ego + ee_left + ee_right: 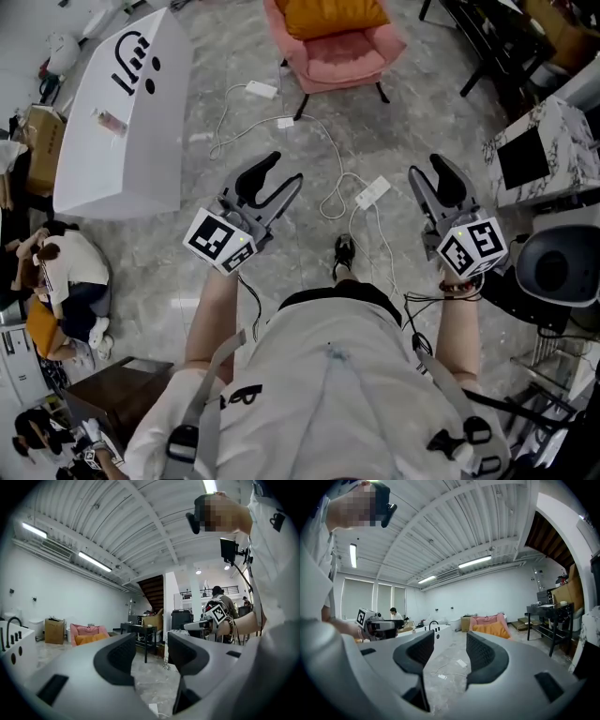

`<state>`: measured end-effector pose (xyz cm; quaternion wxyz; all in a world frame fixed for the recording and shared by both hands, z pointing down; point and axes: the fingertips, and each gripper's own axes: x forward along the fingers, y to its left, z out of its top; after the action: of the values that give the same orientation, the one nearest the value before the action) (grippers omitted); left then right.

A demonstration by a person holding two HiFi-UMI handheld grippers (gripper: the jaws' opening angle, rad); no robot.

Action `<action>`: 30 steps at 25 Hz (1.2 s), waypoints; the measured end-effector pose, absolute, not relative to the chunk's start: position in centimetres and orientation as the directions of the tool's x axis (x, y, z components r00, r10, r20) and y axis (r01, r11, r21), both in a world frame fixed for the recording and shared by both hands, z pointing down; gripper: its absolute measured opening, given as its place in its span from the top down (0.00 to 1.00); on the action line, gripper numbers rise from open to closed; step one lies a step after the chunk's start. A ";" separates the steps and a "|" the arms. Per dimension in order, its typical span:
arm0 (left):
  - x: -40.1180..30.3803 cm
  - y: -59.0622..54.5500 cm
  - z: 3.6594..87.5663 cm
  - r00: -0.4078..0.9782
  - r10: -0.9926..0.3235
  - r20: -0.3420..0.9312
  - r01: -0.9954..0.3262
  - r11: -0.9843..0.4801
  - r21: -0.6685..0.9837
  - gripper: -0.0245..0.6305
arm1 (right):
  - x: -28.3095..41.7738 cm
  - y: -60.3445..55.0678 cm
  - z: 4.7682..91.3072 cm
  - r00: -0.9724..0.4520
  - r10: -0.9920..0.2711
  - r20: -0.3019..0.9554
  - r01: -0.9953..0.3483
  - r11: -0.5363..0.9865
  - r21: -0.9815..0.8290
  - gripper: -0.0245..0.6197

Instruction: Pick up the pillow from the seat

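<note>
Looking steeply down on a grey marble floor (234, 47). A long white counter (141, 141) lies at the upper left. A pink chair (347, 56) stands at the top, well apart from the person, with the orange pillow (333, 14) on its seat. The left gripper (284, 171) and right gripper (428, 169) are held level, side by side, pointing toward the chair. Both sets of fingers (117, 658) stand partly open and hold nothing. A white power strip (372, 192) lies on the floor between the grippers.
</note>
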<state>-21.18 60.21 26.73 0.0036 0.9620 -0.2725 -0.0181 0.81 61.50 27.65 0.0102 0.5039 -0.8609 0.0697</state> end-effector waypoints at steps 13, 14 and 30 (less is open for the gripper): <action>-16.2 45.4 27.4 0.765 -0.644 -0.021 -0.642 -0.765 0.052 0.50 | 6.8 45.6 28.8 -0.586 -0.802 0.120 -0.809 0.570 -0.142 0.55; -15.9 44.3 27.3 0.757 -0.653 -0.022 -0.651 -0.757 0.056 0.49 | 7.1 44.3 29.0 -0.595 -0.795 0.123 -0.803 0.578 -0.149 0.53; -15.1 25.0 30.4 0.828 -0.559 0.048 -0.555 -0.805 0.211 0.31 | 8.4 26.2 30.6 -0.565 -0.808 0.168 -0.822 0.532 -0.202 0.42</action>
<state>-15.08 25.02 30.40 0.1085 0.9499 -0.2931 -0.0084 8.40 26.17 30.61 0.0269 0.4659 -0.8749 0.1298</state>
